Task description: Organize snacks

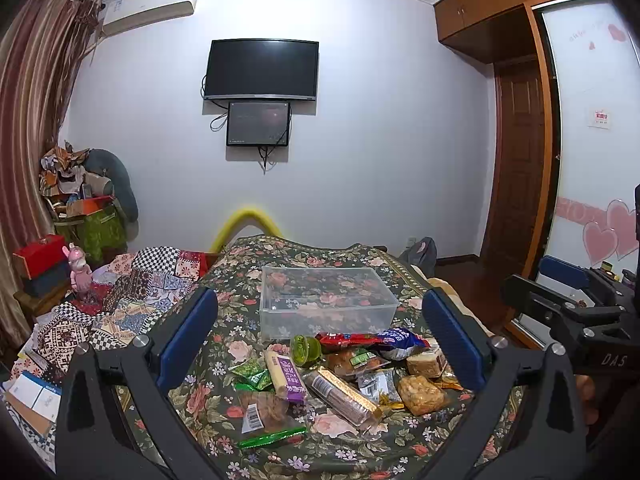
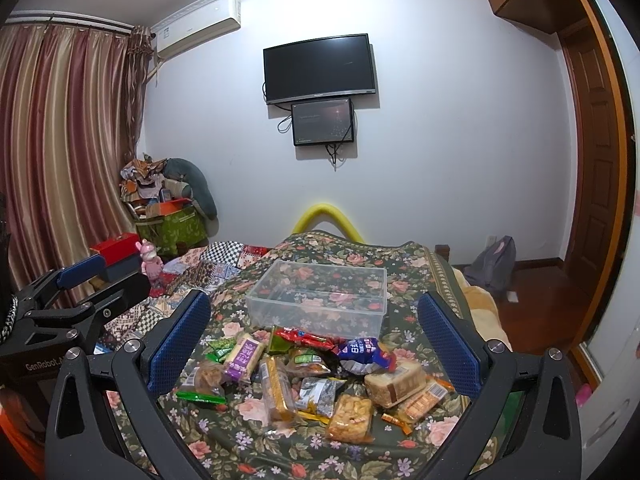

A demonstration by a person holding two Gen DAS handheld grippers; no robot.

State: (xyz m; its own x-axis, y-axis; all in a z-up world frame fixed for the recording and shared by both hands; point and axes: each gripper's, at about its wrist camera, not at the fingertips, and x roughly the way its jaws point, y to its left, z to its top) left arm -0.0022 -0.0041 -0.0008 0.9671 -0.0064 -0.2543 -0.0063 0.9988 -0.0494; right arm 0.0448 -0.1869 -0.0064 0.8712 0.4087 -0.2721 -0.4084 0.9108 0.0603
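Left claw [image 1: 320,340] and right claw [image 2: 314,338] wide open (nothing held), above snack pile [image 2: 312,376], clear box [image 2: 320,300] behind

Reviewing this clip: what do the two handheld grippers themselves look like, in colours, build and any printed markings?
Both grippers, left and right, share one build: matte black frames with triangular cut-outs and silver screws, plus blue textured pads on the fingers. White lettering shows on the bodies: "DAS" on the right one seen from the left wrist, "GenRobot" on the left one seen from the right wrist. No cables show.
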